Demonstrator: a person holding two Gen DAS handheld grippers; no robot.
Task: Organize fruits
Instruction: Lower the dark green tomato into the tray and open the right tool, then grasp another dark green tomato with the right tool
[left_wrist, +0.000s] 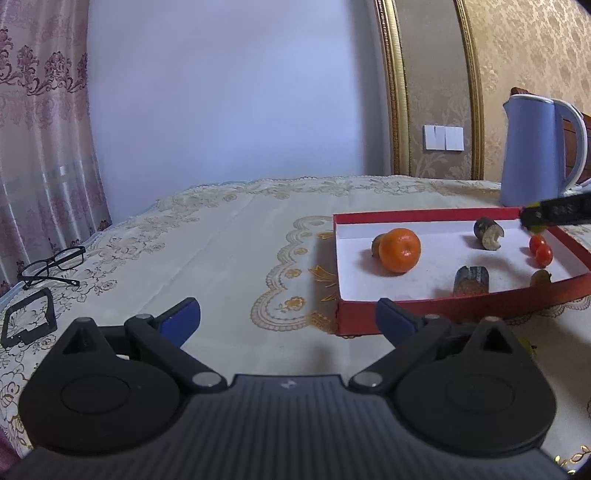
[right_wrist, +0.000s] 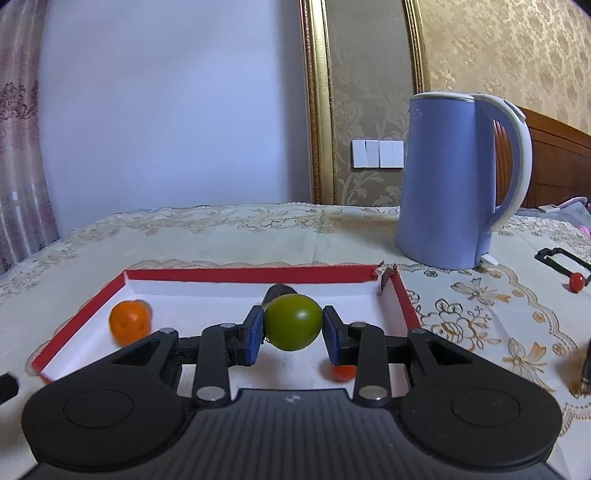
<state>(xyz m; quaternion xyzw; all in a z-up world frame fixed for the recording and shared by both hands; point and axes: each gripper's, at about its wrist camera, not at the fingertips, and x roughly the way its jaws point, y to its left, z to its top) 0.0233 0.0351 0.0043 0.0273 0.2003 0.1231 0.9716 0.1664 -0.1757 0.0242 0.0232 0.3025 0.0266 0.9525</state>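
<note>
One green fruit (right_wrist: 293, 322) sits clenched in my right gripper (right_wrist: 293, 325) above the red box (right_wrist: 236, 275), ready to join the orange (right_wrist: 130, 322); my left gripper (left_wrist: 288, 321) hangs released near the box's corner.

We see a plain pale wall (left_wrist: 229, 92) at 12 o'clock. At 9 o'clock hangs a pink curtain (left_wrist: 40, 110) with dark flower shapes, and soft light comes through it. At 2 o'clock is a gold frame (left_wrist: 397, 92) around flowery beige wallpaper (left_wrist: 535, 55). White light switches (left_wrist: 443, 137) sit low on that wall. The table (left_wrist: 207, 236) wears a cream cloth with gold flowers. At 3 o'clock we see a brown wooden headboard (right_wrist: 557, 155).
</note>
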